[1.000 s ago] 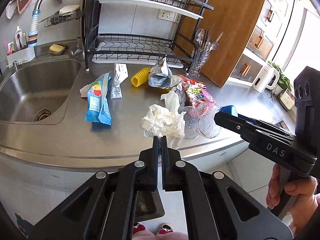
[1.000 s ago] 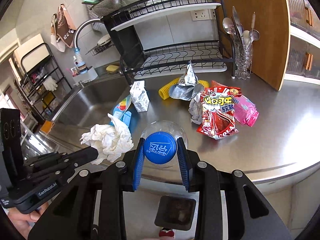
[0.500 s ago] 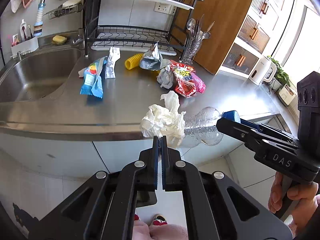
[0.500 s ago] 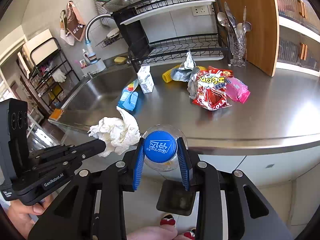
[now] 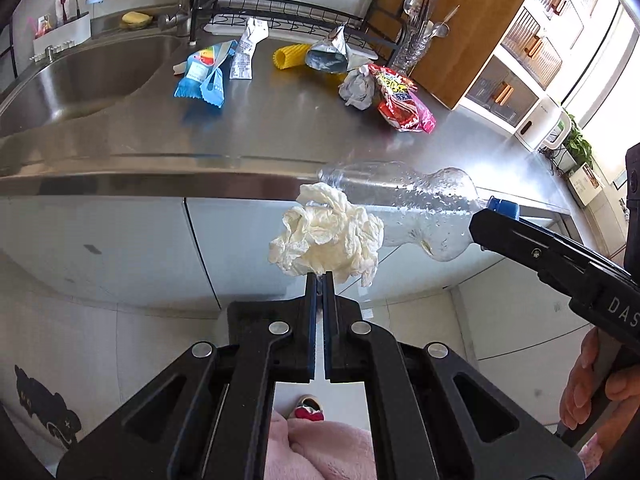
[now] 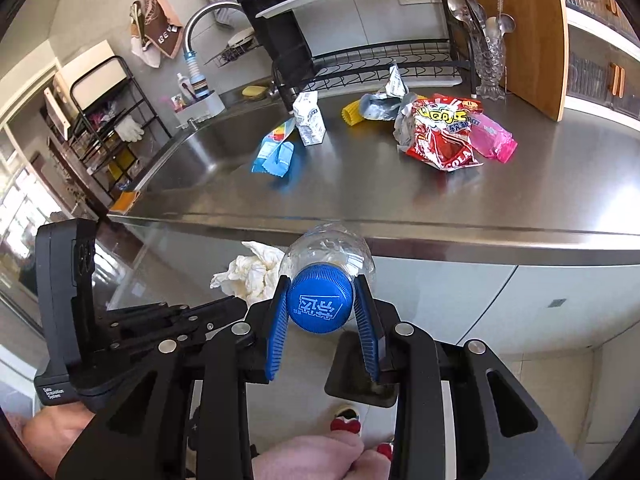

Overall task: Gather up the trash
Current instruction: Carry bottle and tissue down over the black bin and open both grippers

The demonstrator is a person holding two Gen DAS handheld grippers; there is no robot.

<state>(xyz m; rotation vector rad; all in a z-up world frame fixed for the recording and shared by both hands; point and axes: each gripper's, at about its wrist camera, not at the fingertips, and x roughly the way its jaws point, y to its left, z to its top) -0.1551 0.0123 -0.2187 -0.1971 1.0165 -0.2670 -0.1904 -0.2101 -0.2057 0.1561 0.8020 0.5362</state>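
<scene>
Both grippers have drawn back off the steel counter point(image 5: 280, 128) since a second ago and now hang in front of its near edge, over the floor. The left gripper point(image 5: 319, 280) pinches a crumpled white tissue point(image 5: 326, 240) between nearly touching jaws; the pinched part is hidden behind the fingers. The right gripper point(image 6: 323, 304) clamps the blue cap point(image 6: 320, 304) of a clear plastic bottle point(image 5: 404, 208), whose body points away toward the counter edge and partly hides behind the tissue in the left view. Left on the counter, far from the edge: a blue wrapper point(image 6: 274, 154), a small white carton point(image 6: 309, 124), a yellow corrugated piece point(image 6: 352, 114), a silver foil bag point(image 5: 328, 54) and a red snack bag point(image 6: 444, 136) overlapping a pink one point(image 6: 494, 138). Near counter strip lies bare.
</scene>
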